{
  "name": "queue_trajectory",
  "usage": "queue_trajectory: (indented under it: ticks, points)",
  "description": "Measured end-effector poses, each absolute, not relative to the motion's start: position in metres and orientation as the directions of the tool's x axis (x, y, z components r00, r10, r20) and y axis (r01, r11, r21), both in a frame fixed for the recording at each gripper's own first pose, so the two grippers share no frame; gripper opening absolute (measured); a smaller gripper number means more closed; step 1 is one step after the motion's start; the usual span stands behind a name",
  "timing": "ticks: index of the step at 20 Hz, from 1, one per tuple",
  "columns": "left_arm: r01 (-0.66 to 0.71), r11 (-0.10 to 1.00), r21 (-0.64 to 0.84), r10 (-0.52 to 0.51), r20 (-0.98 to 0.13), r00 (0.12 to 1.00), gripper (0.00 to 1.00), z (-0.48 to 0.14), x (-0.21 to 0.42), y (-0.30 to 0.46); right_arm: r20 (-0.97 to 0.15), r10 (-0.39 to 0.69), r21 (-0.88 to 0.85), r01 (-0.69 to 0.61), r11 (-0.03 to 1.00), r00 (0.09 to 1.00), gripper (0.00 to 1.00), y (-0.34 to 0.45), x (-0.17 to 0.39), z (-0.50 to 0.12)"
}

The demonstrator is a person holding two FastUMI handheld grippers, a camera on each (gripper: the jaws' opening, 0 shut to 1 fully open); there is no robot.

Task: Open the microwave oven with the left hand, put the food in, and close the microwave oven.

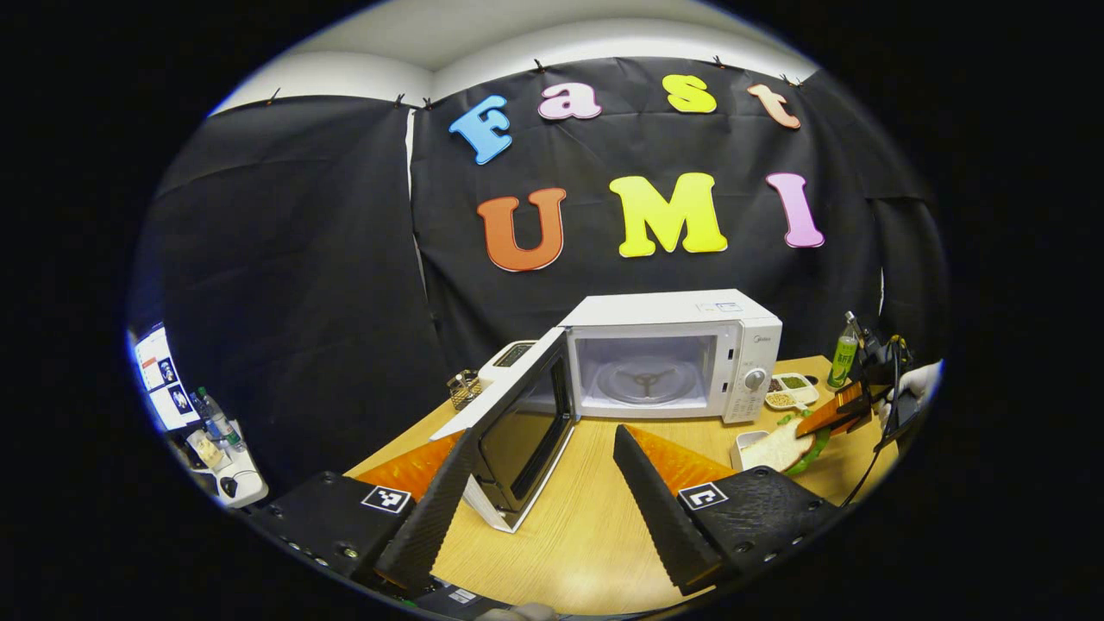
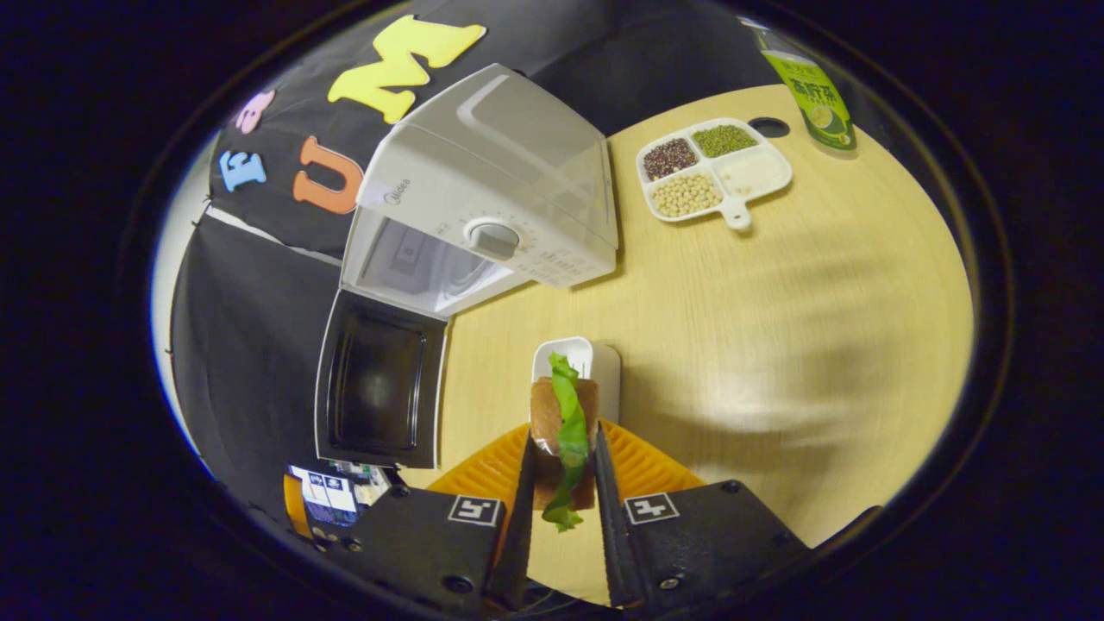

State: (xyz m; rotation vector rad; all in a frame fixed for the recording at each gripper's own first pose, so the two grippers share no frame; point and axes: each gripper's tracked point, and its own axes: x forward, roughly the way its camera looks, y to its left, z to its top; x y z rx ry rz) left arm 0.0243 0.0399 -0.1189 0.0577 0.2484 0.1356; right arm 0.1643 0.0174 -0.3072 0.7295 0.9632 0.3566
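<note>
The microwave oven (image 1: 673, 354) stands at the far side of the worktop (image 1: 586, 517) with its door (image 1: 517, 431) swung fully open toward the left, the glass turntable (image 1: 647, 379) inside bare. The left gripper (image 1: 535, 483) hovers low and near, its fingers spread wide and holding nothing, one on each side of the door's free edge. To the right of the oven, the right gripper (image 2: 561, 483) is closed on the food (image 2: 565, 431) (a sandwich with a green lettuce leaf), held just above a small white dish (image 2: 578, 358). Further right lie a divided tray of beans and grains (image 2: 711, 168) and a green bottle (image 2: 815, 90).
</note>
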Motion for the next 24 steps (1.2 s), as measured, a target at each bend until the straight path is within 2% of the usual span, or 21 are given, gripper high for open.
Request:
queue_trajectory:
  ticks: [1, 2, 3, 6, 7, 14, 18, 22, 23, 24]
  points:
    - [-0.129, 0.989, 0.078, 0.144, -0.238, 0.96, 0.96, -0.117, 0.023, 0.041, -0.607, 0.578, 0.702, 0.027, 0.711, 0.545, 0.37, 0.019, 0.165, -0.301]
    - [-0.127, 0.989, 0.08, 0.142, -0.236, 0.961, 0.96, -0.116, 0.024, 0.042, -0.599, 0.58, 0.7, 0.008, 0.714, 0.553, 0.37, 0.02, 0.162, -0.294]
    - [-0.125, 0.989, 0.081, 0.141, -0.232, 0.962, 0.96, -0.116, 0.024, 0.041, -0.585, 0.579, 0.697, -0.013, 0.716, 0.567, 0.28, 0.022, 0.161, -0.284]
    - [-0.103, 0.992, 0.068, 0.116, -0.217, 0.969, 0.96, -0.112, 0.026, 0.042, -0.524, 0.576, 0.713, -0.048, 0.7, 0.627, 0.28, 0.032, 0.158, -0.245]
    - [-0.091, 0.994, 0.064, 0.103, -0.213, 0.972, 0.96, -0.112, 0.026, 0.043, -0.499, 0.572, 0.713, -0.067, 0.698, 0.651, 0.36, 0.036, 0.157, -0.232]
    - [0.031, 0.998, 0.06, -0.019, -0.19, 0.982, 0.97, -0.101, 0.035, 0.048, -0.344, 0.472, 0.693, -0.119, 0.711, 0.812, 0.36, 0.079, 0.159, -0.167]
    - [0.069, 0.995, 0.067, -0.055, -0.191, 0.98, 0.96, -0.101, 0.038, 0.069, -0.266, 0.397, 0.709, -0.101, 0.698, 0.879, 0.36, 0.113, 0.169, -0.158]
    - [0.097, 0.992, 0.086, -0.079, -0.199, 0.977, 0.97, -0.101, 0.036, 0.085, -0.193, 0.285, 0.732, -0.056, 0.679, 0.939, 0.35, 0.146, 0.205, -0.168]
    - [0.1, 0.991, 0.089, -0.081, -0.2, 0.977, 0.97, -0.102, 0.036, 0.089, -0.175, 0.262, 0.745, -0.046, 0.665, 0.949, 0.27, 0.156, 0.216, -0.172]
    - [0.108, 0.99, 0.09, -0.088, -0.199, 0.976, 0.97, -0.102, 0.036, 0.093, -0.157, 0.233, 0.758, -0.034, 0.652, 0.96, 0.27, 0.166, 0.228, -0.178]
